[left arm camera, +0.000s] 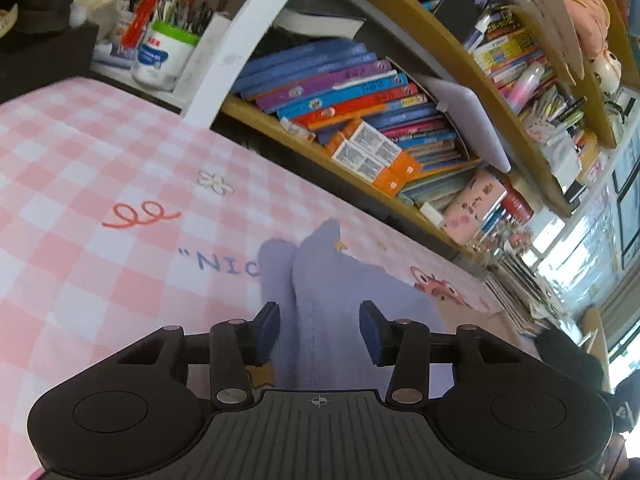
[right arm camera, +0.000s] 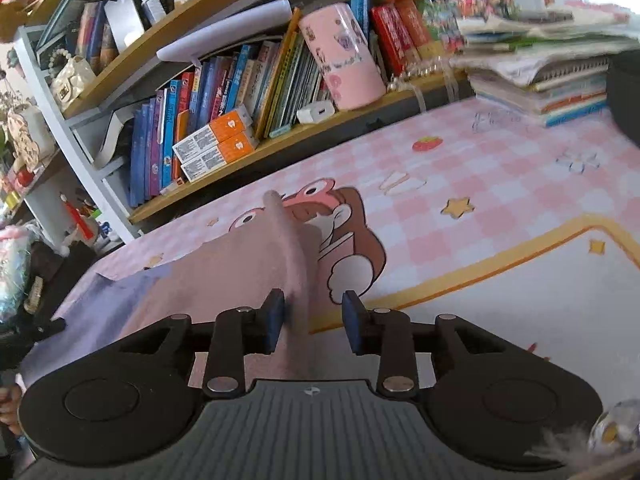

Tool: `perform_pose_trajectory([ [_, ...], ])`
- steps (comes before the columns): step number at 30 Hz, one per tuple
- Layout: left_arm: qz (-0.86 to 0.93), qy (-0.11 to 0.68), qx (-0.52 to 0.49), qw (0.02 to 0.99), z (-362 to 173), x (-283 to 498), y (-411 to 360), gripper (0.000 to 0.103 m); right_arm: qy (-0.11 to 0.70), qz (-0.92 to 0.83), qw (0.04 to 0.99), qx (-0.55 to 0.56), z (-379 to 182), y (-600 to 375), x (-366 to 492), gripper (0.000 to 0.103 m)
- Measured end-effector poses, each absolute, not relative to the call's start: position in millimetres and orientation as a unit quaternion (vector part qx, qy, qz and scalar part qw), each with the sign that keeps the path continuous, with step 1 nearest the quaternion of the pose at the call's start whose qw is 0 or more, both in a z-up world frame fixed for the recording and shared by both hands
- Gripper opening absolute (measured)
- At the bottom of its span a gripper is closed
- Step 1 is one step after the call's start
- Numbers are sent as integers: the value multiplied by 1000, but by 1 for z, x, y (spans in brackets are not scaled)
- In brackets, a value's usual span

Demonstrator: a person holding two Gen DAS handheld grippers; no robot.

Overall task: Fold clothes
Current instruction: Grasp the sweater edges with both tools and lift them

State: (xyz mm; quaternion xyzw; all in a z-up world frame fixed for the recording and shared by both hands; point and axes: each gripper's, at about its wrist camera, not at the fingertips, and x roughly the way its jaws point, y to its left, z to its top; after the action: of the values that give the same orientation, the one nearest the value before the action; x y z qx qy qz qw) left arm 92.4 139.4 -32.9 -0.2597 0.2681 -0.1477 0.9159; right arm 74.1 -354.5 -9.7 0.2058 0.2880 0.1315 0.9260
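A soft lavender garment (left arm camera: 320, 272) lies on the pink checked table mat (left arm camera: 80, 160), with a raised fold running away from me. My left gripper (left arm camera: 319, 314) hovers over that fold, jaws apart, the blue pads clear of the cloth on both sides. In the right wrist view the same garment (right arm camera: 224, 276) looks pinkish-lavender, and one edge stands up in a ridge. My right gripper (right arm camera: 313, 300) is open around this ridge. The cloth leans against the left pad and the right pad is clear of it.
A wooden bookshelf (left arm camera: 360, 120) packed with books runs along the table's far edge. A jar of pens (left arm camera: 164, 56) stands at the far left. A pink tin (right arm camera: 344, 56) sits on the shelf, and a stack of books (right arm camera: 540, 80) lies on the table's right end.
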Motion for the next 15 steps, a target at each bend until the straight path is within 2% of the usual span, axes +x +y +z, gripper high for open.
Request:
perform_pose_trajectory([
  [1,-150,269,-261,915,-34,93,139,40,292,135,923,212,-11,-354,76,31],
  [4,-157,268,-277,909,-36,94,143,38,301,148,914,230,-14,-351,81,15],
  [8,-157,272,-309,898,-41,97,155,25,305,143,915,223,-11,-341,84,14],
  [15,-111,247,-349,897,-38,89,195,25,323,185,903,214,-8,-300,99,14],
])
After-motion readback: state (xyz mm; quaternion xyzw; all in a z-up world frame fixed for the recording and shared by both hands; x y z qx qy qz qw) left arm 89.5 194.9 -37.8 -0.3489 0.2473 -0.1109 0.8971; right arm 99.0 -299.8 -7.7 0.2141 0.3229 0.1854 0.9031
